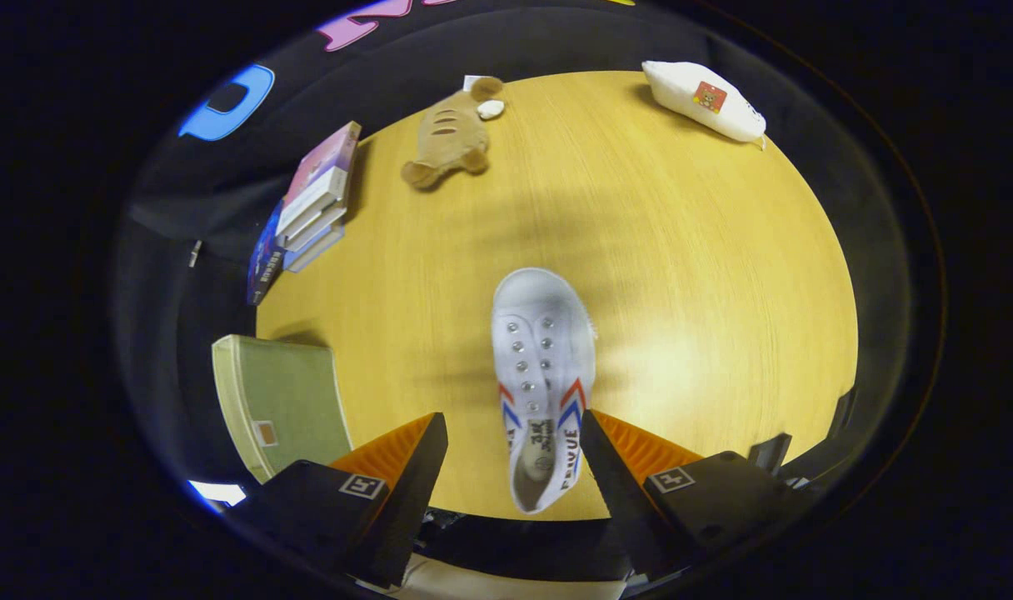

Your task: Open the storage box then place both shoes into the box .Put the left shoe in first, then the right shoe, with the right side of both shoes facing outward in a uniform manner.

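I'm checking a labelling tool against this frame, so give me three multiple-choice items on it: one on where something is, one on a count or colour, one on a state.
1. Where is the white shoe relative to the gripper?
A. Heel between the open fingers, toe pointing away
B. On top of the stack of books
C. Inside the green storage box

2. How many shoes lie on the wooden table?
A. Three
B. One
C. Four

3. What are the gripper's fingers doing?
A. Pressed shut on the plush toy
B. Clamped on a book
C. Spread open, with a gap on each side of the shoe

Answers: 1 A, the heel end sits in the gap between the fingers and the toe lies beyond them. 2 B, a single white shoe is on the tabletop. 3 C, tabletop shows between each finger and the shoe.
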A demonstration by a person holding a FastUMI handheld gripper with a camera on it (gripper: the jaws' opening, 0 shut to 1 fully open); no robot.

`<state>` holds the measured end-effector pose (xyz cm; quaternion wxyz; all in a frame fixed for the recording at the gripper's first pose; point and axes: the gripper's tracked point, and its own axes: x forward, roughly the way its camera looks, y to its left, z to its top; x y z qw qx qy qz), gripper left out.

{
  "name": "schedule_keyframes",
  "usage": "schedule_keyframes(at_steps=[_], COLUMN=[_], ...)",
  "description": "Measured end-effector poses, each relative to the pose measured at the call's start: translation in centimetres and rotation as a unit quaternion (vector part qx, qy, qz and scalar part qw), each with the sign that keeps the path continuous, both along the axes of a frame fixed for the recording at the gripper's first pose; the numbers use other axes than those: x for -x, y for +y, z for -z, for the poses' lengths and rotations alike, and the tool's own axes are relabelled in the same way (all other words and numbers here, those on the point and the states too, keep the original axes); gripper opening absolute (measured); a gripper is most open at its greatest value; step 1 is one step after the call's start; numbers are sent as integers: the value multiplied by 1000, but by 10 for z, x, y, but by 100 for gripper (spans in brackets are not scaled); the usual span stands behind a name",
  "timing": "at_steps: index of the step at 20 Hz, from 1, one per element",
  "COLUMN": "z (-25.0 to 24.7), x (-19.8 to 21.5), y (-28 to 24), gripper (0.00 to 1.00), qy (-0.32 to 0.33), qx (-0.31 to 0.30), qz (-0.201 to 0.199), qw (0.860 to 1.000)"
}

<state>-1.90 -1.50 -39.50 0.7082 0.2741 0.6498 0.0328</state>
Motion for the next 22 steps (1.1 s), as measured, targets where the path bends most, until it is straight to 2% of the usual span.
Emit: schedule_keyframes(at_steps=[5,10,13,14,17,20,21,22], z=[54,70,73,73,79,69,70,69], x=[10,12,10,8,10,5,7,10], y=[-36,-22,-10,-4,-3,-10,-10,-9], gripper=[97,97,92,88,63,35,25,25], qy=[24,33,34,32,42,46,46,45], qx=[53,38,30,21,20,0,-4,-5], qz=[-17,-39,-51,-51,-59,-17,-16,-17], qw=[998,998,998,998,997,999,999,999])
